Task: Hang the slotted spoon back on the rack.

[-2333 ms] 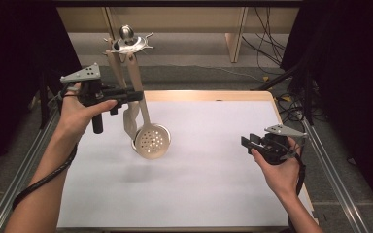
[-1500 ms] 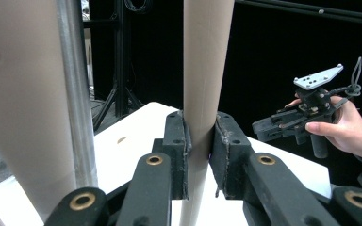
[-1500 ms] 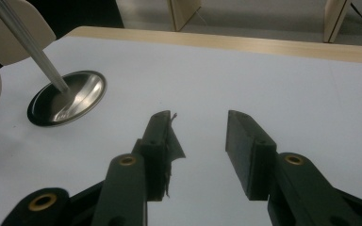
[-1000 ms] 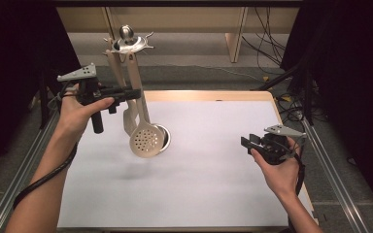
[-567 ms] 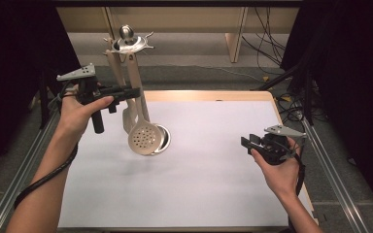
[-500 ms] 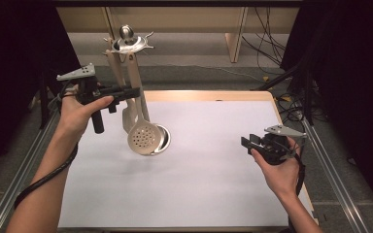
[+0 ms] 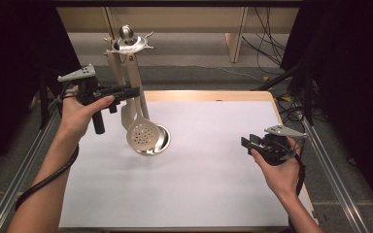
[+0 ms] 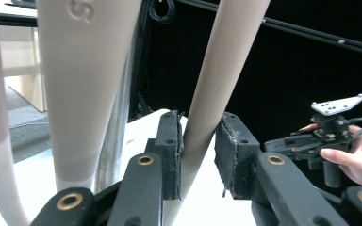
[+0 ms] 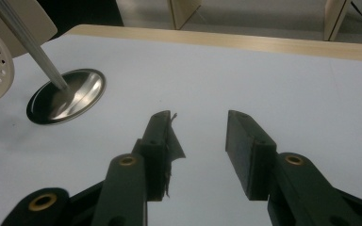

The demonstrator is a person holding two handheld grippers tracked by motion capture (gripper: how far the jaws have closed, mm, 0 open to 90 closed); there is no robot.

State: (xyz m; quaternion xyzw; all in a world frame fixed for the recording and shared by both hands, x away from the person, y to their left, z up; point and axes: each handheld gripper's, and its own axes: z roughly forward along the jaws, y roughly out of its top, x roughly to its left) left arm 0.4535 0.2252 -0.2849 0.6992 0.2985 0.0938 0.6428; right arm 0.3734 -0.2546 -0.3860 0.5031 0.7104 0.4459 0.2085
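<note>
A metal utensil stand (image 7: 127, 41) rises from a round base (image 7: 161, 141) at the back left of the white mat (image 7: 213, 184). A perforated skimmer (image 7: 143, 135) hangs from it, its disc just over the base. My left gripper (image 7: 135, 91) is at the skimmer's handle (image 8: 217, 80). In the left gripper view (image 8: 199, 155) the jaws have just been opening: the handle leans on one pad with a gap to the other. My right gripper (image 7: 245, 143) stands open at the mat's right, nothing between its jaws (image 9: 199, 141), pointing toward the base (image 9: 68, 96).
A wider utensil handle (image 8: 82, 84) hangs beside the skimmer's. The table's wooden edge (image 7: 209, 95) borders the mat at the back. Metal rails run along both sides, and cables lie on the floor at the back right.
The skimmer's disc has swung slightly left, toward the stand's pole. Neither hand has moved.
</note>
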